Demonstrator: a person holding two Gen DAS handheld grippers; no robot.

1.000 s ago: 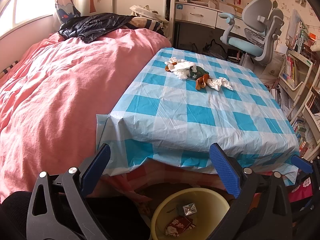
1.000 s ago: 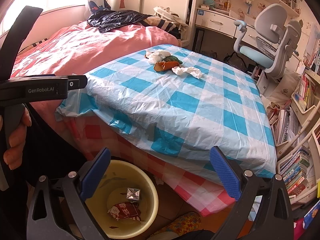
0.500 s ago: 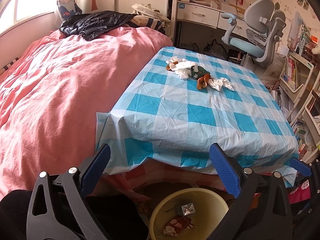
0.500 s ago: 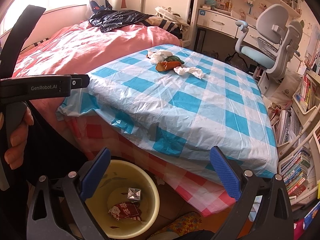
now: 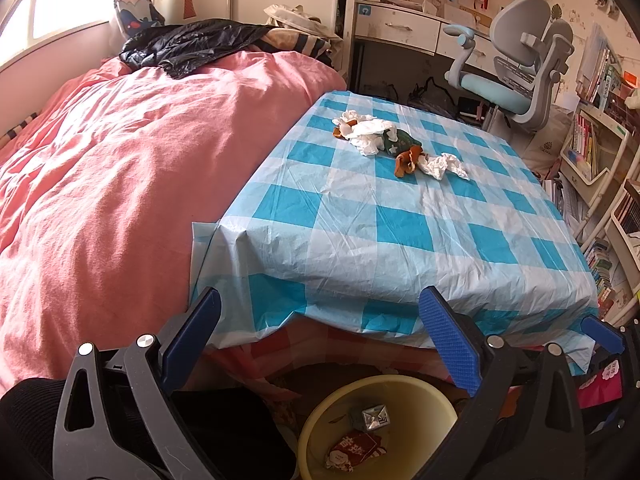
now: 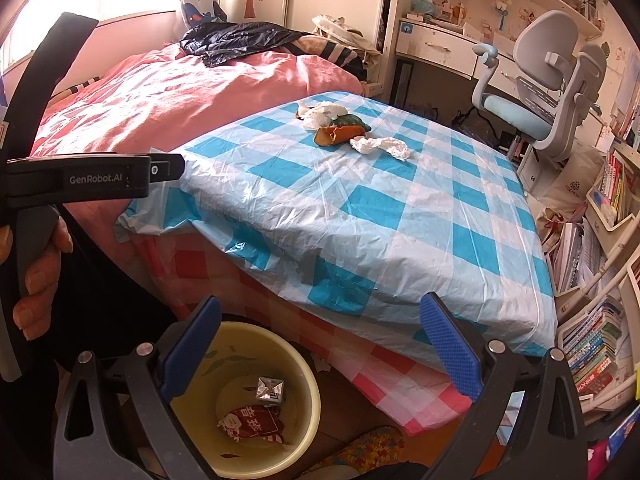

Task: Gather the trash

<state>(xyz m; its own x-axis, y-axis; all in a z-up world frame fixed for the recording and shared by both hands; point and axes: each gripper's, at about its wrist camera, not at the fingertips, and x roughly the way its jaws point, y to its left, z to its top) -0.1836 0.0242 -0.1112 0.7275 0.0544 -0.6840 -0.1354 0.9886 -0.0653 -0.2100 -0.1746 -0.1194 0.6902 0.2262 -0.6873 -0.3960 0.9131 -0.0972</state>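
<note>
Both grippers, left gripper (image 5: 320, 334) and right gripper (image 6: 320, 340), hang spread wide; I judge the crumpled tissue (image 6: 380, 147) on the desk (image 6: 360, 220) light and soft, best pinched mid-wad.

My counter (image 5: 400, 232) wears a blue-and-white checked cover over a red-and-white checked cloth (image 6: 360, 356). On it lie white tissues (image 5: 442, 166), an orange peel (image 5: 406, 160) and a dark green wrapper (image 5: 402, 142). The bin (image 6: 304, 432) is pale yellow, holding a red packet (image 6: 254, 424) and silver foil (image 6: 271, 390). My claw pads (image 5: 450, 340) are blue. The bed (image 5: 120, 160) is pink.
</note>
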